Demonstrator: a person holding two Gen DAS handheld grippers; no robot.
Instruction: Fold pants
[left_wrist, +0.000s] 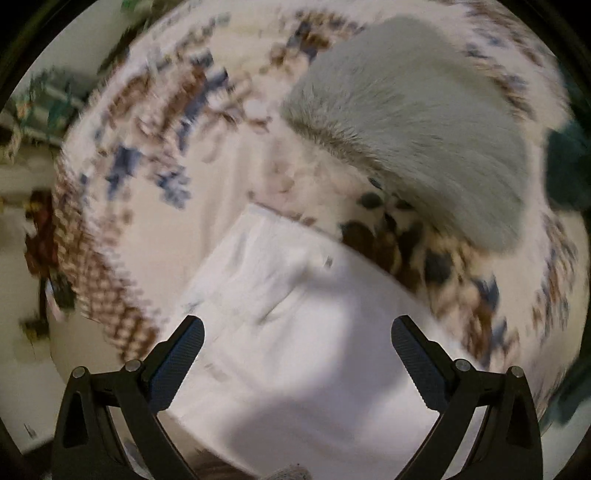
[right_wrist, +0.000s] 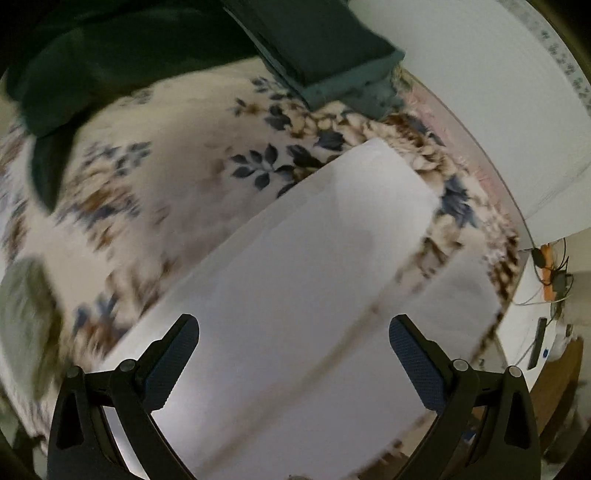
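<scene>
Two pairs of tongs hang over the bed, both spread wide with nothing pinched between them. Low in the left wrist view, the left gripper (left_wrist: 297, 328) hovers above the white pants (left_wrist: 295, 332), which fill the lower middle of the frame on the floral blanket (left_wrist: 155, 155). Only this view shows a grey furry cushion (left_wrist: 417, 122) at upper right, lying on the blanket just beyond the pants, everything smeared by blur. In the right wrist view the right gripper (right_wrist: 294, 326) sits likewise above the pants (right_wrist: 314, 258), here a long folded band running toward the upper right. Only that view shows dark green folded cloth (right_wrist: 325, 48) at top and a white wall (right_wrist: 480, 92) at right.
</scene>
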